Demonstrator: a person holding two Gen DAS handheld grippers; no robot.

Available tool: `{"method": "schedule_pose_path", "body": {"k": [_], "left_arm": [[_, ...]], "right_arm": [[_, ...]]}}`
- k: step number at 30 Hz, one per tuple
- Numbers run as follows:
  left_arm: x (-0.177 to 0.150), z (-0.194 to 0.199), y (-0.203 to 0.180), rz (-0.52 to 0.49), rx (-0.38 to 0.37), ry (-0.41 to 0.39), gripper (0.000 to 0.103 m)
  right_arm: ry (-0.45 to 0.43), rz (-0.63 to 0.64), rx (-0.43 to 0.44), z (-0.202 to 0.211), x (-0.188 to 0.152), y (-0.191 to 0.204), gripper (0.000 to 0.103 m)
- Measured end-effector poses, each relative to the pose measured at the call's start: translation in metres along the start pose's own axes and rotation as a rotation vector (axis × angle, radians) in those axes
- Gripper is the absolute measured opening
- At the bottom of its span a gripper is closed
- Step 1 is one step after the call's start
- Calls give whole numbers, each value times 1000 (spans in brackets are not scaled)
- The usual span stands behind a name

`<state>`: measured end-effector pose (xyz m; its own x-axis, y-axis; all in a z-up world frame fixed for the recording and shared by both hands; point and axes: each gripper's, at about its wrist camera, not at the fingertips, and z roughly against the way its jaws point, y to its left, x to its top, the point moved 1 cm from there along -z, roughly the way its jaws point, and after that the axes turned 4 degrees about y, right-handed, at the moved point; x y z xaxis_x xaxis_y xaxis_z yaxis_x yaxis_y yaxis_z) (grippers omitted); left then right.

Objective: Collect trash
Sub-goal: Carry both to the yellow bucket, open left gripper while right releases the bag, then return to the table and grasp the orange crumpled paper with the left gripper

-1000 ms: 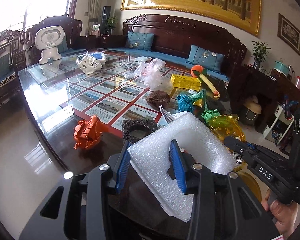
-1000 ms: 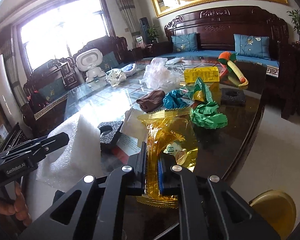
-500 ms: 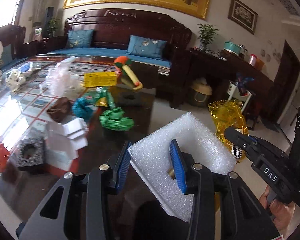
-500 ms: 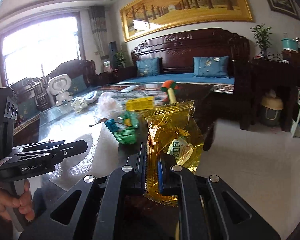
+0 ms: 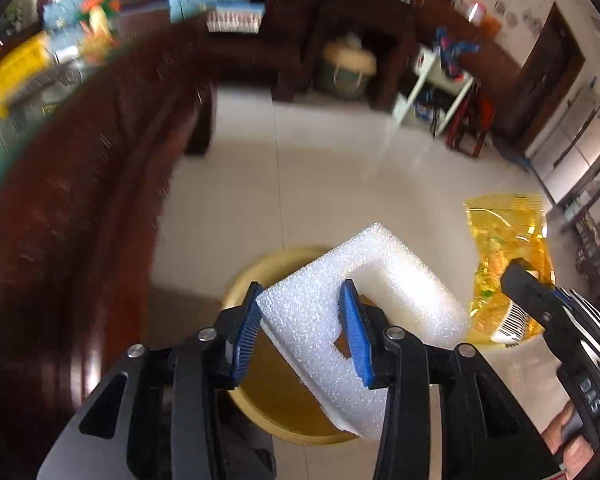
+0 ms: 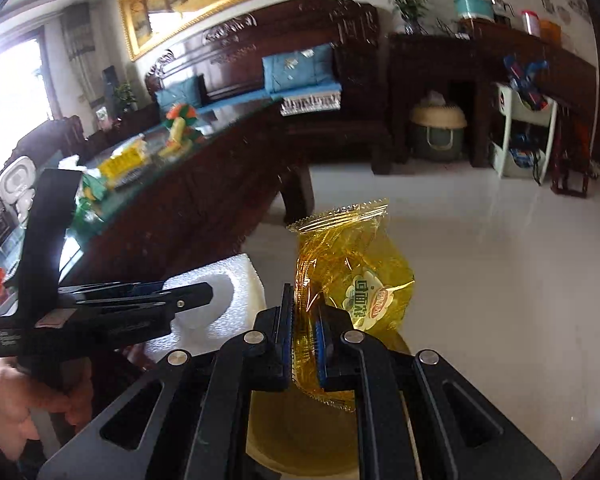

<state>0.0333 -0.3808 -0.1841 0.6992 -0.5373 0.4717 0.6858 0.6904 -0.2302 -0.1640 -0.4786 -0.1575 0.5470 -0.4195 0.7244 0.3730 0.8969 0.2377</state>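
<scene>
Hovering over a yellow bin (image 5: 260, 380) on the pale tiled floor (image 5: 320, 184), both grippers are carrying trash. The left gripper (image 5: 302, 326) is clamping a white foam block (image 5: 384, 280) between its blue pads, its jaws having just been opening a little while the foam sits between them, still pressed by both pads. The right gripper (image 6: 305, 344) is pinching a crinkled yellow wrapper (image 6: 352, 268) with its jaws nearly together; the wrapper is standing up above the bin's mouth. A dark wooden table (image 6: 188, 208) with more litter on it is standing to the left, blurred in the left view. A hand (image 6: 32, 404) is gripping the left gripper's handle.
</scene>
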Motion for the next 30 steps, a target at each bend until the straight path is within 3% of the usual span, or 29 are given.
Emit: {"method": "schedule_pose_path", "body": {"k": [1, 3, 8, 12, 13, 14, 16, 23, 28, 30], "left_arm": [[0, -12, 1, 7, -1, 30, 50], [-1, -27, 3, 22, 0, 68, 76], [-9, -31, 3, -5, 31, 74, 81], [-10, -10, 8, 5, 83, 19, 86], [-8, -5, 9, 5, 102, -3, 86], [-7, 3, 11, 4, 117, -24, 88], [-9, 19, 16, 3, 145, -61, 88], [-7, 58, 27, 0, 160, -137, 89], [-12, 97, 32, -6, 167, -207, 89], [-18, 117, 34, -9, 212, -260, 93]], "right_arm": [[15, -9, -3, -5, -3, -4, 9], [44, -21, 3, -16, -9, -10, 9], [100, -19, 12, -37, -18, -18, 9], [145, -11, 48, -53, -22, -13, 13], [153, -4, 55, -55, -22, -11, 26], [158, 9, 46, -57, -21, -8, 46], [154, 37, 23, -57, -19, 3, 56], [92, 61, 38, -39, -11, 29, 55], [-39, 83, 73, 0, 8, 54, 55], [-109, 108, 104, 19, 17, 70, 55]]}}
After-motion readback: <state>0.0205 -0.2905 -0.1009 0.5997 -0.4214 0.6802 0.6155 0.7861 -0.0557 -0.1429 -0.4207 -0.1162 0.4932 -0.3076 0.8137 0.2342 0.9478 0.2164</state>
